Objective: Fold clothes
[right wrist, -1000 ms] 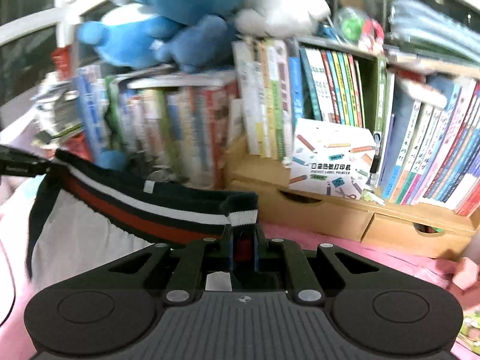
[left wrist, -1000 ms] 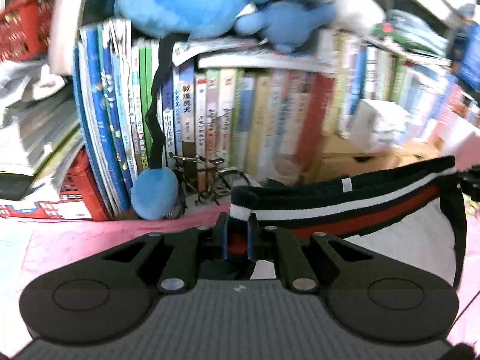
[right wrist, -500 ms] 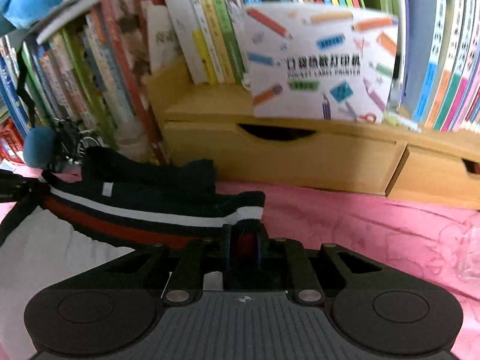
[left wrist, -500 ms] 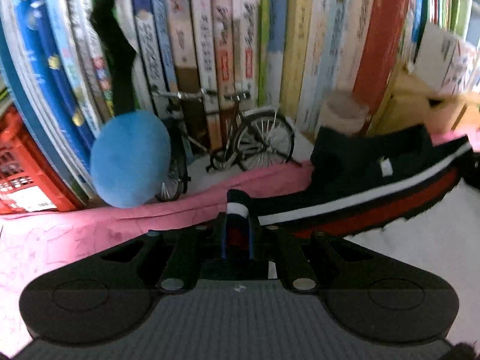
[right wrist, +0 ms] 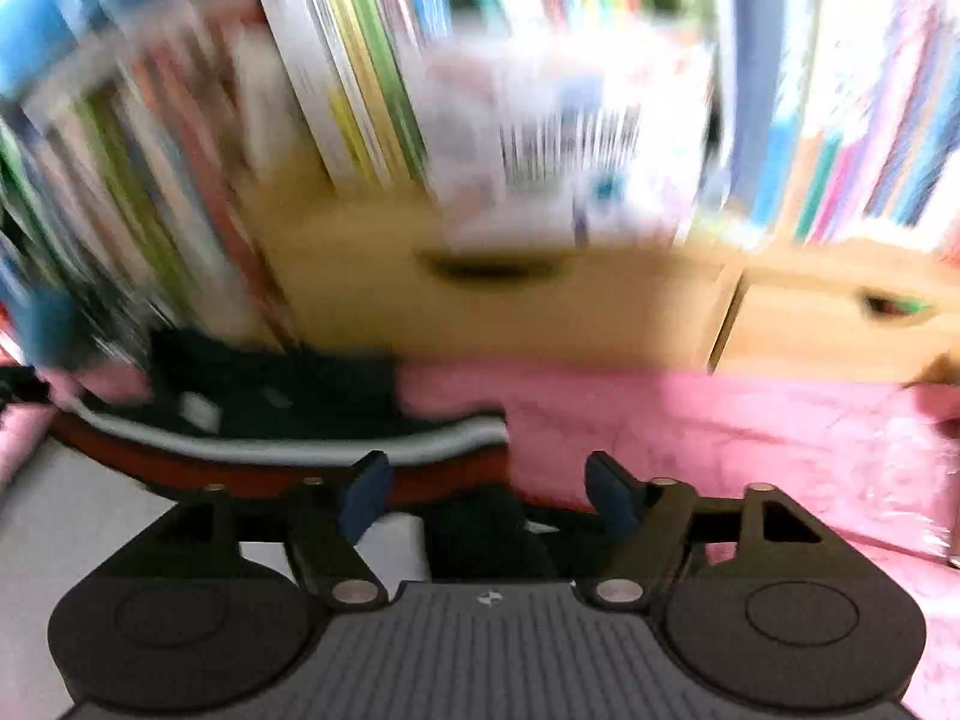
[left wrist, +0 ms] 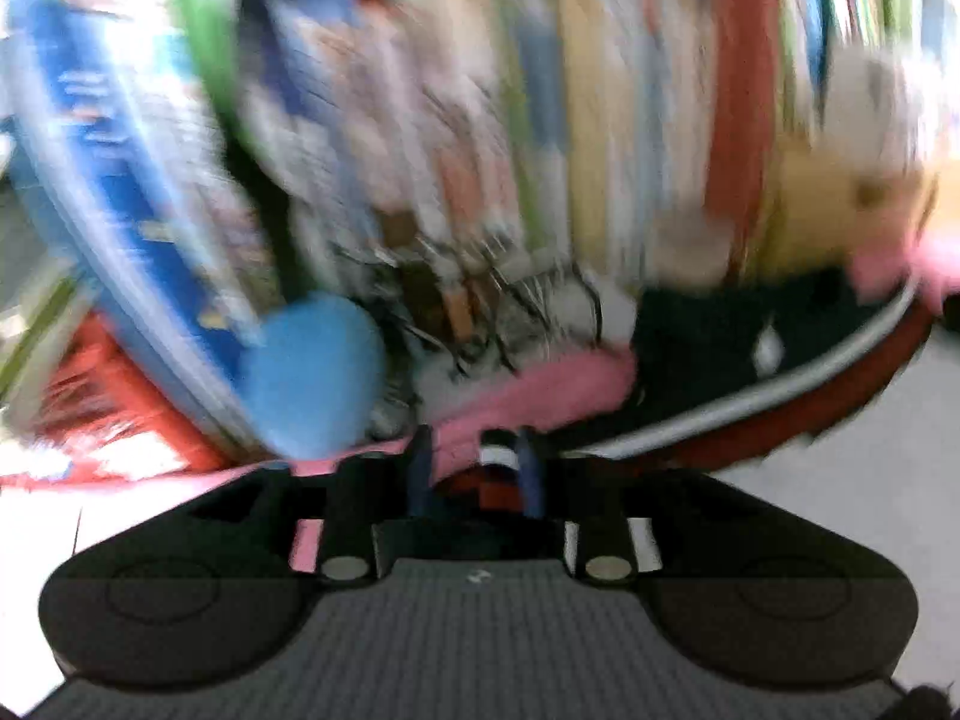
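A white garment [left wrist: 840,480] with a black, white and red striped waistband [left wrist: 780,384] lies on the pink cloth [left wrist: 540,390]. My left gripper [left wrist: 477,468] is low over the cloth and its jaws are opening. The band's left end sits loosely between them, against the right finger only. In the right wrist view the waistband [right wrist: 270,450] runs off to the left. My right gripper [right wrist: 489,492] has its jaws opening wide. The band's right end lies between and just ahead of its blue pads [right wrist: 366,492], untouched. Both views are motion-blurred.
Upright books fill the back of both views. A blue plush ball [left wrist: 312,372], a small model bicycle [left wrist: 498,312] and a red basket [left wrist: 102,408] stand at the back left. A wooden drawer unit [right wrist: 510,312] stands behind the pink cloth [right wrist: 750,438] on the right.
Both grippers have sunk towards the pink cloth and come apart from being shut on the waistband's ends. The waistband, held stretched in the air before, now lies on the cloth.
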Demonstrator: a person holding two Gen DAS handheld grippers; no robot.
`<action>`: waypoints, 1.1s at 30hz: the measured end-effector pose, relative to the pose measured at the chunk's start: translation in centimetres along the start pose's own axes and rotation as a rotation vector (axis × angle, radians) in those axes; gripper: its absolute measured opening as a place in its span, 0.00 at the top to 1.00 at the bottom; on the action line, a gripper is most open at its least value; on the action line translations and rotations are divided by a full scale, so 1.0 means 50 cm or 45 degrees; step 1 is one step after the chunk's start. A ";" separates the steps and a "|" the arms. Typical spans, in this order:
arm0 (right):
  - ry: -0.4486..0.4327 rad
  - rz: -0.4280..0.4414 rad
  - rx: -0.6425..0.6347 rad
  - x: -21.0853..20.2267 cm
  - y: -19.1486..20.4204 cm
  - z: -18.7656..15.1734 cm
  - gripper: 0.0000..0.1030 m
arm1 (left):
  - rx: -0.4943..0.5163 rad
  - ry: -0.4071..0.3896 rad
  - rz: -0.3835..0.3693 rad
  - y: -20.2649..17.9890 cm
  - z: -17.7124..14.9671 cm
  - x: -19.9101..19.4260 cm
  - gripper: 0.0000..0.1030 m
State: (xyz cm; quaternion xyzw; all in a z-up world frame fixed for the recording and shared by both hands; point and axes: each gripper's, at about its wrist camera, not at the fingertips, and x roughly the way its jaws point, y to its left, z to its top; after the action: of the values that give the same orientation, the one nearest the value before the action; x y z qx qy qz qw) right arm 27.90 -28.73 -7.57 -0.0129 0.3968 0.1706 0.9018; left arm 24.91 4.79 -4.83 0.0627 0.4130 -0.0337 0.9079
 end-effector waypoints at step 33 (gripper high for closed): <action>-0.098 -0.473 -0.054 -0.220 0.022 -0.294 0.30 | -0.001 0.078 0.545 0.067 -0.369 -0.170 0.63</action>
State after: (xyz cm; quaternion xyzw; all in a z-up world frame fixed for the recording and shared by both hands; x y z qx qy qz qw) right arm 10.20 -33.32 -9.58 -0.0985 0.3493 0.0099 0.9318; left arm 5.98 10.82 -10.14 0.1496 0.4178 0.1619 0.8814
